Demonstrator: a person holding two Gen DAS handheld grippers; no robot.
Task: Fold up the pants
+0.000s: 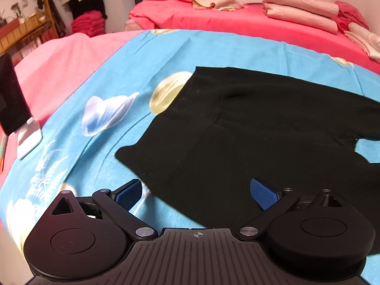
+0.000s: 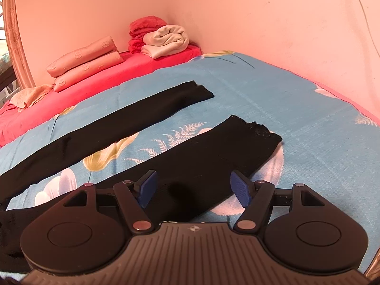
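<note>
Lining up: I have the pants [image 1: 237, 128] flat and unfolded on the blue sheet [image 1: 133, 59], legs parted.
Left gripper [image 1: 197, 191]: jaws spread, holding nothing, low over the near waist edge.
Right gripper [image 2: 193, 186]: jaws spread, holding nothing, over the near leg [image 2: 213, 156].
Doing it well: I judge both should pinch the near edge only, then carry it evenly onto the far leg [image 2: 118, 121].
Risk: catching the sheet too.

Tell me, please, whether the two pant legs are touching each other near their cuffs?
Apart. The right wrist view shows the far leg and near leg separated by a strip of blue bedsheet.
</note>
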